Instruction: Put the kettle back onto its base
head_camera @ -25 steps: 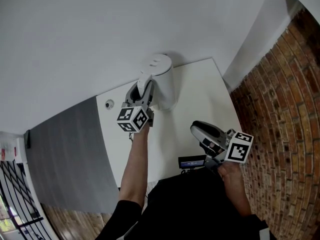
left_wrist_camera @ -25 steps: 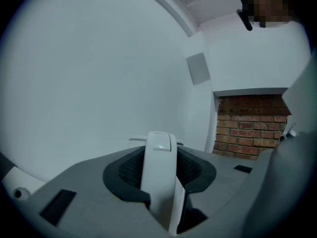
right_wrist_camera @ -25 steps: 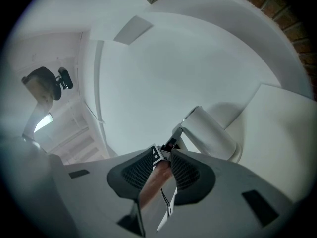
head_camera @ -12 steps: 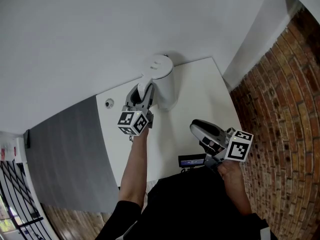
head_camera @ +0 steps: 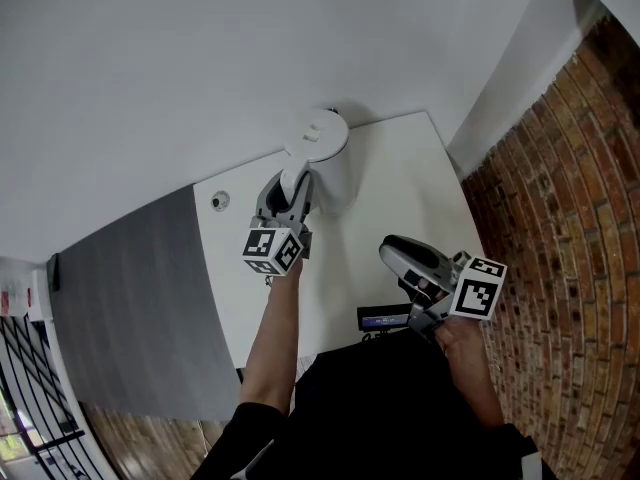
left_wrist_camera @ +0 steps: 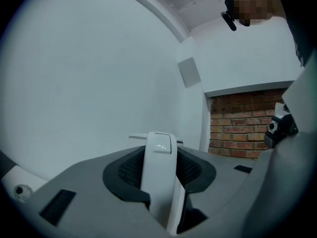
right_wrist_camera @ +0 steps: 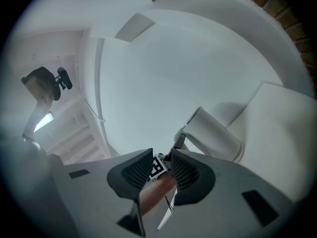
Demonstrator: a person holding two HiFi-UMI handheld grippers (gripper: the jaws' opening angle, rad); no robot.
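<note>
**Q:** Where does the kettle stand, and which gripper has it?

**A:** The white kettle [head_camera: 325,163] stands upright at the far edge of the white table [head_camera: 400,188], close against the white wall [head_camera: 200,68]. Your left gripper [head_camera: 290,190] reaches level to it from the near side. In the left gripper view both dark pads press on the kettle's white handle [left_wrist_camera: 159,182], one on each side, so the grip is firm. I cannot make out a base under the kettle in any view.

**Q:** And your right gripper?

**A:** Your right gripper [head_camera: 392,253] hangs over the near part of the table, well apart from the kettle. Its jaws stand apart and hold nothing. In the gap between them only your left forearm and that gripper's marker cube show, far beyond.

**Q:** Other things nearby? Anything in the way?

**A:**
- A small black device [head_camera: 384,321] with a lit blue strip lies at the table's near edge, just beside your right gripper.
- A small round fitting [head_camera: 219,202] sits near the table's left edge, to the left of your left gripper. I cannot tell what it is.
- A grey panel [head_camera: 130,308] runs along the table's left side.
- A brick wall [head_camera: 560,218] runs along the right.
- The tabletop between the two grippers is bare white.
</note>
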